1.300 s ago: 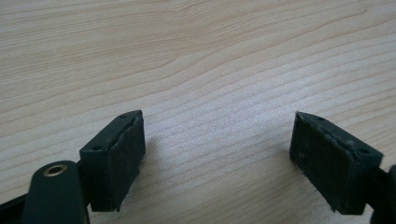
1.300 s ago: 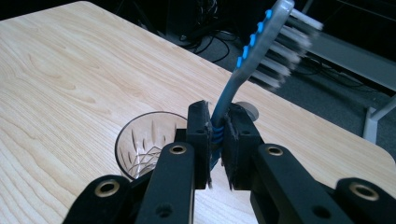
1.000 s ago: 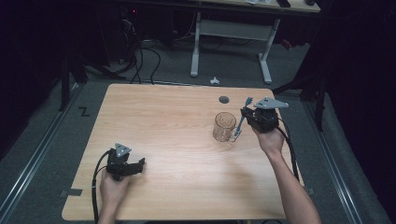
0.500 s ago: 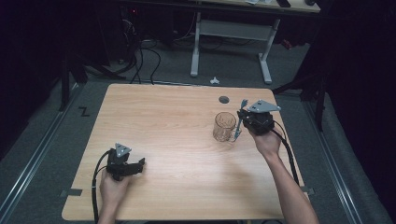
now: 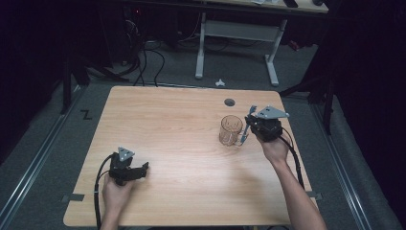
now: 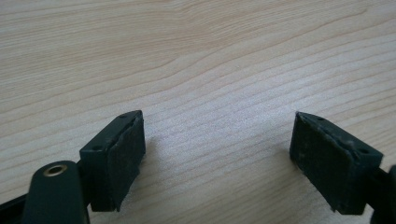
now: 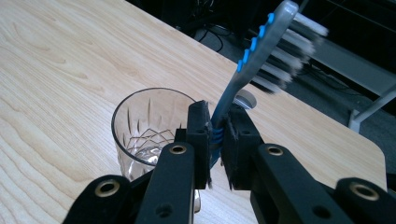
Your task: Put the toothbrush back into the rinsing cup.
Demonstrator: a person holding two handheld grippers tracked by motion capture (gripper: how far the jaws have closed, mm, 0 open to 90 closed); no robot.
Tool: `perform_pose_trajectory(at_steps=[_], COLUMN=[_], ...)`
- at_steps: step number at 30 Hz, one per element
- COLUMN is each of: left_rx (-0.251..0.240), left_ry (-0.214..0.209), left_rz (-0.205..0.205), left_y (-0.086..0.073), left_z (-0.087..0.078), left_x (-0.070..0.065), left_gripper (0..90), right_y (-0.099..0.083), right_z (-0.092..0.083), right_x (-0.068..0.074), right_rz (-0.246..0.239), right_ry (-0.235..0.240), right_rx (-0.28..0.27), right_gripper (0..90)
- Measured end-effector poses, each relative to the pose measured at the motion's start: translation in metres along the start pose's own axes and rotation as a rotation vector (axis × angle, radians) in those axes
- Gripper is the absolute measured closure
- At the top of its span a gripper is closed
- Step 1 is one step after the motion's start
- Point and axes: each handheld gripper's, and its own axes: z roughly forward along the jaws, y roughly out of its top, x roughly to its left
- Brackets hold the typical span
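Observation:
A clear cut-glass tumbler [image 5: 231, 130] [image 7: 148, 128] stands upright on the right half of the wooden table [image 5: 182, 120]. My right gripper [image 5: 249, 125] [image 7: 215, 140] is shut on a blue-and-grey toothbrush [image 5: 246, 127] [image 7: 254, 51], held just right of the glass. The brush stands nearly upright, its bristled head up and its lower end down by the glass's right side. My left gripper [image 5: 143, 167] [image 6: 217, 158] rests low over the table near the front left, its jaws wide open with only bare wood between them.
A round cable hole [image 5: 230, 102] sits in the table behind the glass. Past the far edge are a white desk frame [image 5: 237, 43], floor cables [image 5: 143, 57] and a small white object [image 5: 219, 83] on the grey floor.
The right gripper with the toothbrush has shifted slightly toward the glass and the brush stands a little more upright. The left gripper has stayed put.

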Motion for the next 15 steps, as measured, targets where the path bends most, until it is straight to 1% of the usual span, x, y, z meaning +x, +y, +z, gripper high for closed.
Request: perform_pose_trajectory(at_steps=[5, 8, 15], left_rx=[0.0, 0.0, 0.0], left_ry=[0.0, 0.0, 0.0], left_rz=[0.0, 0.0, 0.0], left_y=[0.0, 0.0, 0.0], left_z=[0.0, 0.0, 0.0], left_x=[0.0, 0.0, 0.0], left_gripper=[18.8, 18.8, 18.8], right_y=[-0.0024, -0.0039, -0.0054], right_z=[0.0026, 0.0051, 0.0063], right_x=[0.0021, 0.0037, 0.0055], right_rz=[0.002, -0.006, -0.012], right_ry=[0.006, 0.007, 0.003], right_rx=[0.007, 0.012, 0.013], right_gripper=[82.0, 82.0, 82.0])
